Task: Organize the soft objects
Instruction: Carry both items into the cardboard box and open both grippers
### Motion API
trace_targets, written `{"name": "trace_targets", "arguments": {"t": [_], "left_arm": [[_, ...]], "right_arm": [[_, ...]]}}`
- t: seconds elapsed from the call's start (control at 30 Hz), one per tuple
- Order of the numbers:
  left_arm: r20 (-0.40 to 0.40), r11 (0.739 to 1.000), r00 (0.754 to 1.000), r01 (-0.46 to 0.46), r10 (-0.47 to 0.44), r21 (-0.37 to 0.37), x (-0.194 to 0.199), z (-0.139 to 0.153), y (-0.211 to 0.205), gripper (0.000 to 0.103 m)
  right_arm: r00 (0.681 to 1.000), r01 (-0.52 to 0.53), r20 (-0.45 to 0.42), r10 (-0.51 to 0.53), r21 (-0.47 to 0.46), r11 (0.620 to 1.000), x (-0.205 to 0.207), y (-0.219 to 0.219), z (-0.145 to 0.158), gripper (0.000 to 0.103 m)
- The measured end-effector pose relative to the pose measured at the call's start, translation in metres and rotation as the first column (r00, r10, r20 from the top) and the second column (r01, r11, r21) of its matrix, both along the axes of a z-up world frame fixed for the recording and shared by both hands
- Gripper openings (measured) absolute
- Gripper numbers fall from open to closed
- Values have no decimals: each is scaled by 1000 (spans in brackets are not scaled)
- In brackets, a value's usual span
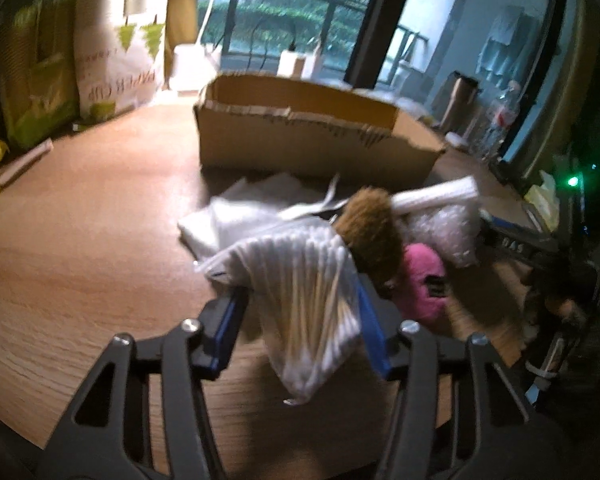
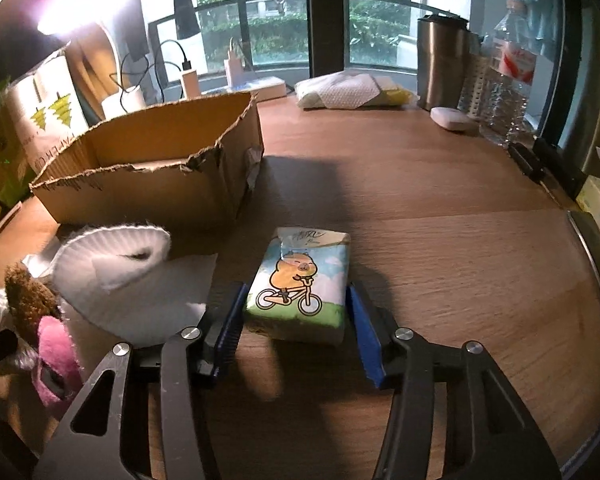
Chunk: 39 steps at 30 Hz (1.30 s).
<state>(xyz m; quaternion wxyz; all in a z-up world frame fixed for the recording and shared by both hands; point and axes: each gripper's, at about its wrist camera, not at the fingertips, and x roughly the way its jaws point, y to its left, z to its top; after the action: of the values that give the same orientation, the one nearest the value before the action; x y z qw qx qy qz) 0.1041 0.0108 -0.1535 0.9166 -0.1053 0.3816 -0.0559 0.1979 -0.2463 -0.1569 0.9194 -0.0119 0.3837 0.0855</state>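
Closing in from either side, the right gripper [image 2: 296,312] has its blue fingers [image 2: 230,320] flanking a printed tissue pack [image 2: 300,284] that lies flat on the wooden surface [image 2: 440,240]; the near pad looks to be touching the pack's edge and the far one sits just beside it, so a firm clamp cannot be confirmed. That pack should be light and squashy, its slick wrapper liable to slide, so taking it across the short sides near the middle seems the soundest hold.

The left gripper [image 1: 300,320] has a clear bag of cotton swabs [image 1: 300,280] between its fingers [image 1: 226,328]. The bag hangs down between them, lifted off the surface, and appears pinched, though blur hides the exact contact. It is limp and crinkly, likely to sag and swing, so a hold near its upper bulk would steady it.

Just beyond lies the pile: a brown plush toy [image 1: 370,236], a pink plush toy [image 1: 424,280], a bubble-wrap bundle [image 1: 444,228], a rolled white foam sheet [image 2: 112,256] and folded white cloth [image 1: 236,216], all touching or overlapping.

Farther back stands an open cardboard box [image 2: 152,176], its torn rim upward, apparently empty and the probable destination.
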Motion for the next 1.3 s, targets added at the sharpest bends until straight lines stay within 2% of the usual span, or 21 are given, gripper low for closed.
{"name": "trace_targets", "arguments": {"t": [0.2, 0.3, 0.63, 0.83, 1.17, 1.3], "left_arm": [[114, 1000, 993, 7, -7, -1, -13, 28, 3, 54], [161, 1000, 987, 12, -12, 4, -14, 42, 4, 54], [306, 999, 952, -5, -8, 39, 17, 87, 16, 54], [328, 999, 945, 8, -21, 39, 45, 96, 21, 54], [343, 999, 938, 47, -51, 22, 96, 96, 12, 54], [311, 998, 949, 62, -59, 0, 119, 89, 7, 54]], "right_arm": [[999, 1, 37, -1, 15, 1000, -17, -11, 16, 53], [996, -12, 88, 10, 26, 1000, -27, -15, 34, 53], [971, -89, 225, 79, 34, 995, -28, 0, 79, 53], [956, -137, 268, 121, 41, 990, -19, 16, 89, 53], [934, -206, 304, 187, 30, 978, 11, 46, 96, 53], [931, -224, 303, 205, 31, 974, 26, 58, 95, 53]]}}
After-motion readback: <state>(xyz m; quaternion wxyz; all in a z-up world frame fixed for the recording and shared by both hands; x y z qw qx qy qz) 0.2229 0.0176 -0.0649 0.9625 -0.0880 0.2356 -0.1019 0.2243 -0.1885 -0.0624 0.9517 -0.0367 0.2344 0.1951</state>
